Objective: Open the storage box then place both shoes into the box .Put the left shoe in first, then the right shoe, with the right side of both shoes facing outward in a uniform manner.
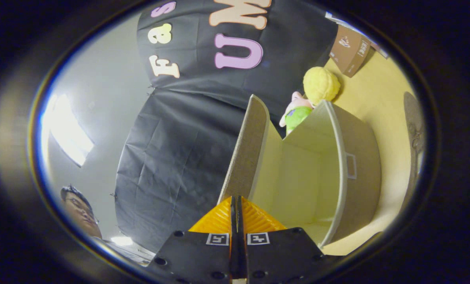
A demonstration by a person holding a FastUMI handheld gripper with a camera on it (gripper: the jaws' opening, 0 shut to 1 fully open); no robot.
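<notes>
Gripper (236,207) fingers are pinched tight on the storage box's lid flap (247,150), holding it up on edge. Just beyond, the storage box (357,173) sits open on the yellow table (381,98), with a plush toy (311,98) behind and a brown carton (349,49) farther back.

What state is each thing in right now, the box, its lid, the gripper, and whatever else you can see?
storage box: open, inside looks empty.
lid: swung up, its edge pinched between the fingers.
gripper: shut on the lid.
shoe: on the table beyond the box, not yet packed.
plush toy: behind the box, lying on the table.
cardboard box: closed.
</notes>
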